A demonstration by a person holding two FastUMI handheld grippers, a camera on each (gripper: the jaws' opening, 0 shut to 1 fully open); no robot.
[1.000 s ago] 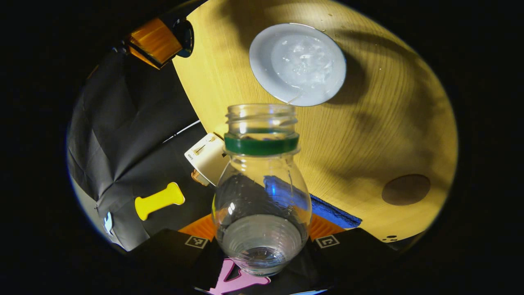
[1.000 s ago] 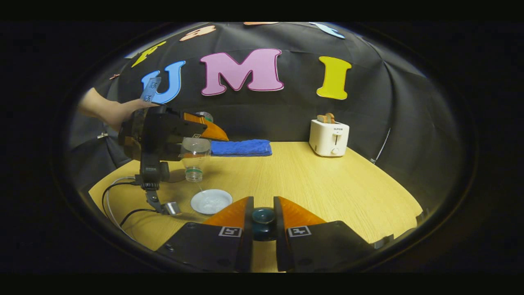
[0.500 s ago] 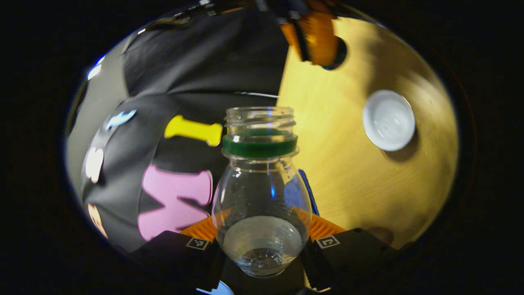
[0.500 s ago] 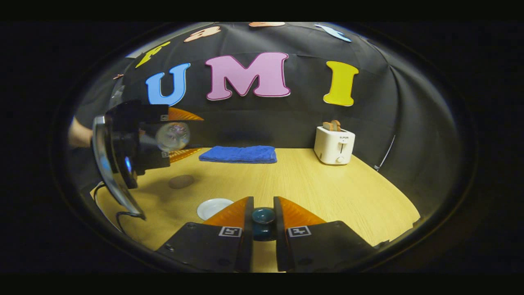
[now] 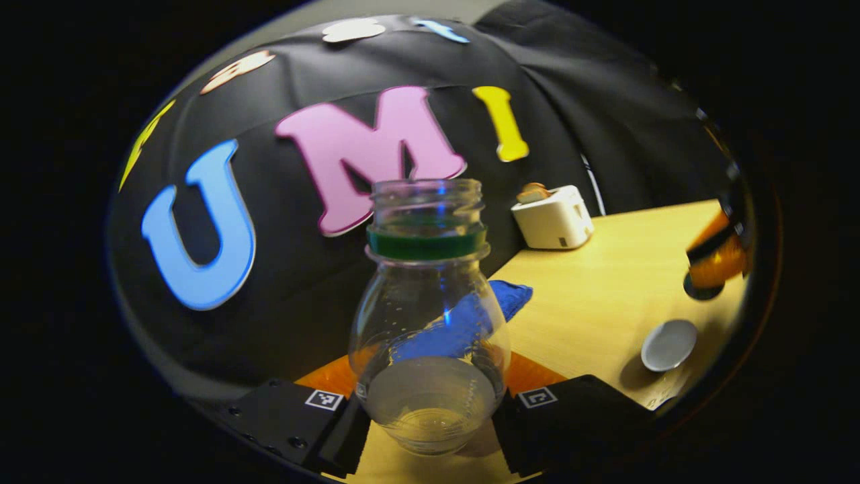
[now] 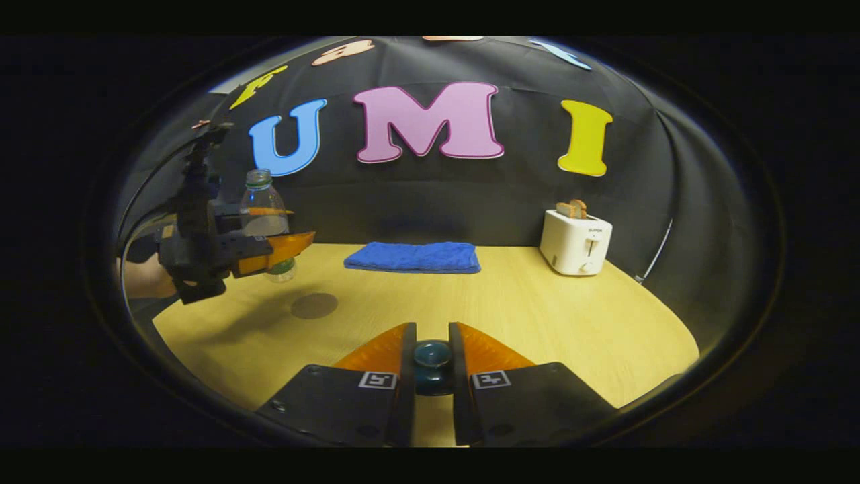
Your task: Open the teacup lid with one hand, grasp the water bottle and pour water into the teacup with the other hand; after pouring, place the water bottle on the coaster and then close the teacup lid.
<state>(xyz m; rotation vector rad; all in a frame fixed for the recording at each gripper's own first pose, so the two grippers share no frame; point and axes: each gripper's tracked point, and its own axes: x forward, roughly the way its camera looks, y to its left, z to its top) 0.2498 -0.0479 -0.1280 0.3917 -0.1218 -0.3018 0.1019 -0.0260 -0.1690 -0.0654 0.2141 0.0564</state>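
We see the left gripper (image 5: 430, 403) pinching the upright water bottle (image 5: 428, 316) above the desk (image 6: 510, 302); the right gripper's (image 6: 432, 359) fingers clamp the teacup lid (image 6: 432, 354).

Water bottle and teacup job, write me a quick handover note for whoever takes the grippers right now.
Left gripper: shut on the water bottle, upright, held above the table, a little water left in it.
Right gripper: shut on the teacup lid by its knob, held in the air.
Teacup: uncovered, on the table near the right gripper.
Coaster: bare, just below and ahead of the bottle.
Done, as far as it looks: lid off, bottle back upright.
Left: set the bottle on the coaster, then close the teacup.
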